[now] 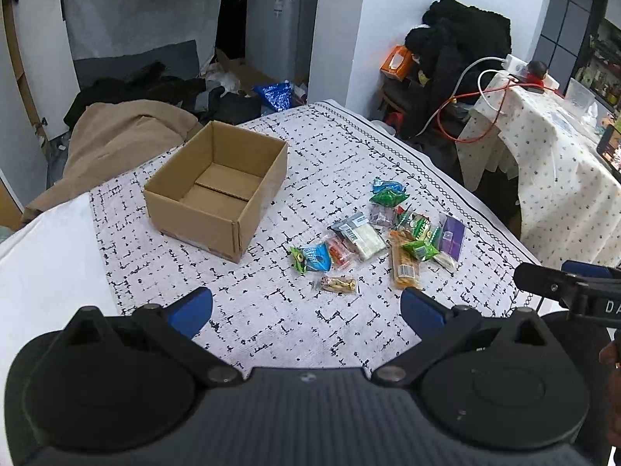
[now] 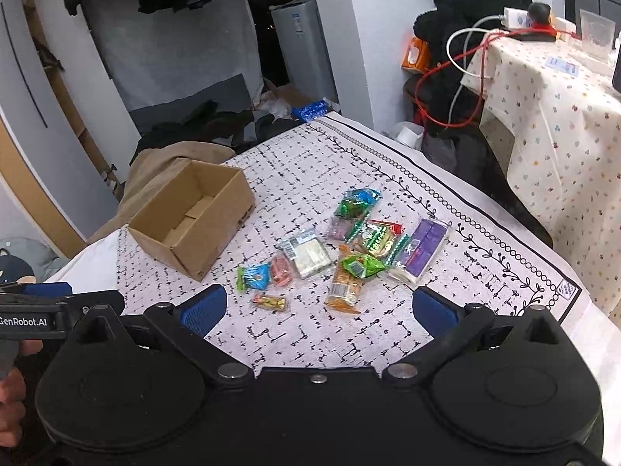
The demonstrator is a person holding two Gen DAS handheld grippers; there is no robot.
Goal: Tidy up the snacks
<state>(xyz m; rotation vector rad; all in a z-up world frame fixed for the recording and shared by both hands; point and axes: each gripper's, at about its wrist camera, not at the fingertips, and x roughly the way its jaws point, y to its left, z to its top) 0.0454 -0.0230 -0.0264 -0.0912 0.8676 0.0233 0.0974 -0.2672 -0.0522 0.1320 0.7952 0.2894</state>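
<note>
An open, empty cardboard box (image 1: 217, 190) stands on the patterned cloth, also in the right wrist view (image 2: 194, 219). To its right lies a loose pile of several snack packets (image 1: 384, 233) (image 2: 341, 252): a purple one (image 2: 423, 248), an orange bar (image 2: 343, 285), a white packet (image 2: 306, 258), blue-green ones (image 2: 252, 275) and a small nut packet (image 2: 269, 303). My left gripper (image 1: 306, 310) is open and empty, above the near cloth. My right gripper (image 2: 318, 306) is open and empty, just short of the pile.
The cloth-covered table (image 1: 271, 322) ends at a bordered edge on the right (image 2: 504, 260). A second table with a flowered cloth (image 2: 551, 124) and cables stands at far right. A tan coat (image 1: 116, 136) and dark clothes lie behind the box.
</note>
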